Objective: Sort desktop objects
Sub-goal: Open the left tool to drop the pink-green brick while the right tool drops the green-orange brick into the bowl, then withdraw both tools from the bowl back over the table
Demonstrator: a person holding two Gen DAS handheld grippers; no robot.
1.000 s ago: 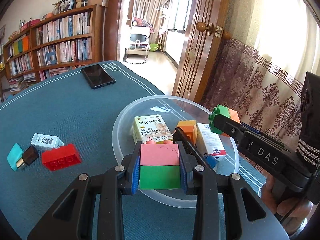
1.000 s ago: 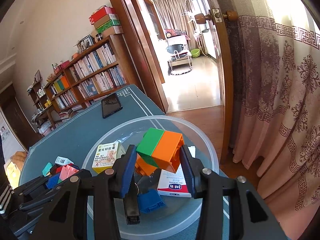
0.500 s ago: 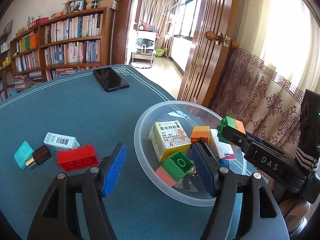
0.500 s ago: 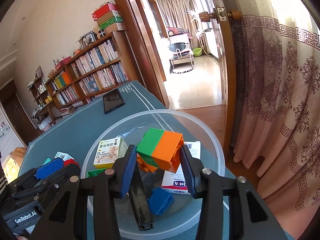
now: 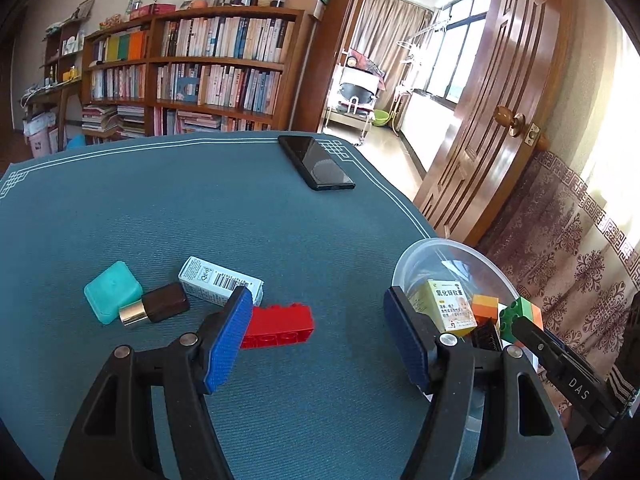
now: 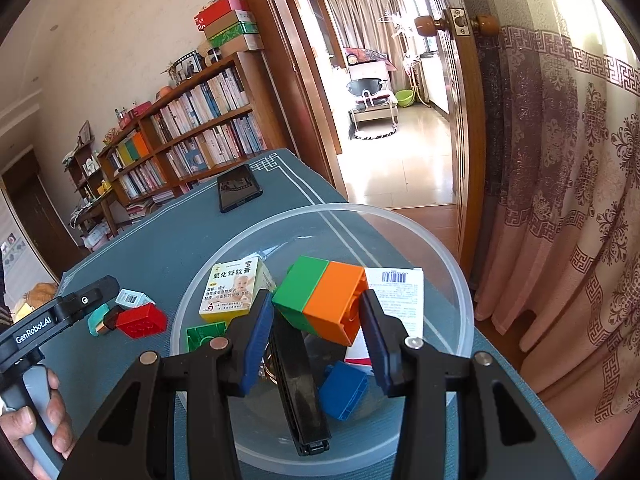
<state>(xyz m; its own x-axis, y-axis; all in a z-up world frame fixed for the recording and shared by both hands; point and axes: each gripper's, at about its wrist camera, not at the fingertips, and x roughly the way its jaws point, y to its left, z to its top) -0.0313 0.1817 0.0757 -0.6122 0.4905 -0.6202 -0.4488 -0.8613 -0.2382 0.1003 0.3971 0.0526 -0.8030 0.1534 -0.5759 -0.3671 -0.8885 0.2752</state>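
We hold the right tongs (image 6: pixel 316 316) clamped on the green-and-orange block (image 6: pixel 320 300) above the clear bowl (image 6: pixel 448 264) (left tongs (image 5: pixel 316 340) just opened, empty), and tilted release could bounce it onto the tabletop (image 5: pixel 200 208).

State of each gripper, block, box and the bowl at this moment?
left gripper: open, empty
right gripper: shut on green-orange block, over the bowl
clear bowl: upright, holding items
red block: on the table
barcode box: lying flat
phone: screen dark
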